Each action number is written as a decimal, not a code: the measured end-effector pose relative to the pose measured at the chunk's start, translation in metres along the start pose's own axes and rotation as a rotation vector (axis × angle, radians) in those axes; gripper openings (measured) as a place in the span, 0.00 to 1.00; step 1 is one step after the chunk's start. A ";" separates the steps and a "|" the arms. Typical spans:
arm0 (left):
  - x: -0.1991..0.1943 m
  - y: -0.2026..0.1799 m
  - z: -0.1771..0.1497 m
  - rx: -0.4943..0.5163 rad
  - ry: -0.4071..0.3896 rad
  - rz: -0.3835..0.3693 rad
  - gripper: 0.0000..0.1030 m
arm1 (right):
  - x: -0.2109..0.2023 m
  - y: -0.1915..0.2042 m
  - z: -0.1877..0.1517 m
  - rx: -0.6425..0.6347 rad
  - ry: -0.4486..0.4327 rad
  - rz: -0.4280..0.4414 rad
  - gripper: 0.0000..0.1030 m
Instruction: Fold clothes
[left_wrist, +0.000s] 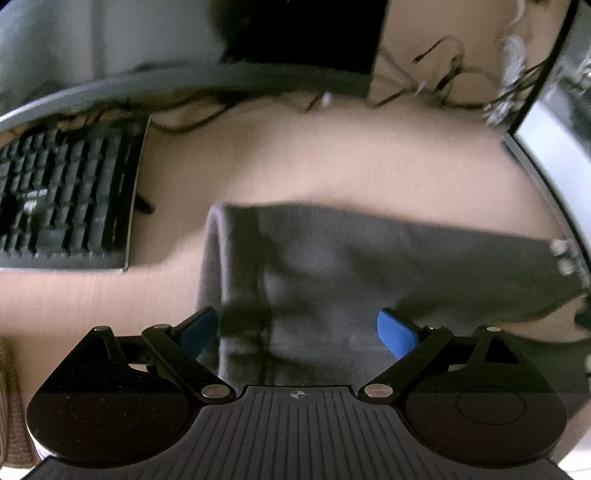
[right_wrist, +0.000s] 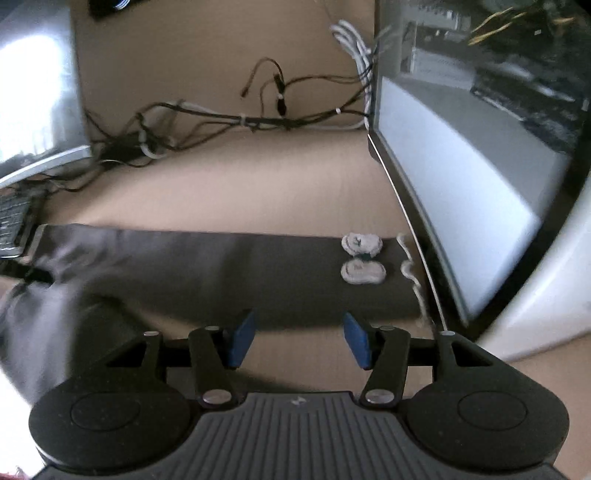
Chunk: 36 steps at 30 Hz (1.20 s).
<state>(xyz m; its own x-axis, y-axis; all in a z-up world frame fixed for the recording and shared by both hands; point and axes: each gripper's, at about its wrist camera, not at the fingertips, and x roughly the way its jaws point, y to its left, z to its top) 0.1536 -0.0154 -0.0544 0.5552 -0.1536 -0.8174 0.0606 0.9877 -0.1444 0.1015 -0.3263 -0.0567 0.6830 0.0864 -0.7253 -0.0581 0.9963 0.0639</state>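
A dark grey garment (left_wrist: 351, 258) lies spread flat on the beige table (left_wrist: 332, 155). In the right wrist view the garment (right_wrist: 221, 266) stretches across the table, with two white patches (right_wrist: 362, 258) and a white cord (right_wrist: 410, 273) at its right end. My left gripper (left_wrist: 298, 332) is open wide just above the garment's near left part, its blue pads (left_wrist: 397, 332) apart over the cloth and not pressing on it. My right gripper (right_wrist: 300, 341) is open over the bare table (right_wrist: 258, 192), just short of the garment's near edge, with nothing between its fingers.
A black keyboard (left_wrist: 66, 199) lies left of the garment. A large monitor (right_wrist: 461, 184) stands along the garment's right end. A tangle of cables (right_wrist: 221, 118) runs along the back of the table. A silver object (right_wrist: 37, 92) stands at the far left.
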 end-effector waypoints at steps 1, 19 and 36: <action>-0.006 -0.002 0.001 0.008 -0.030 -0.027 0.94 | -0.009 0.000 -0.006 0.004 0.006 0.011 0.52; 0.010 -0.007 -0.018 0.006 0.000 -0.050 0.94 | 0.019 0.008 -0.019 -0.066 0.043 0.006 0.67; -0.010 -0.034 -0.059 0.047 0.054 -0.052 0.95 | 0.062 -0.001 0.040 0.068 -0.028 0.057 0.66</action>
<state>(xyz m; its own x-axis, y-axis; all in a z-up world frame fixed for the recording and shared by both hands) 0.0973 -0.0493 -0.0746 0.5051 -0.2047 -0.8384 0.1274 0.9785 -0.1621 0.1734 -0.3217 -0.0744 0.7005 0.1414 -0.6995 -0.0480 0.9873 0.1516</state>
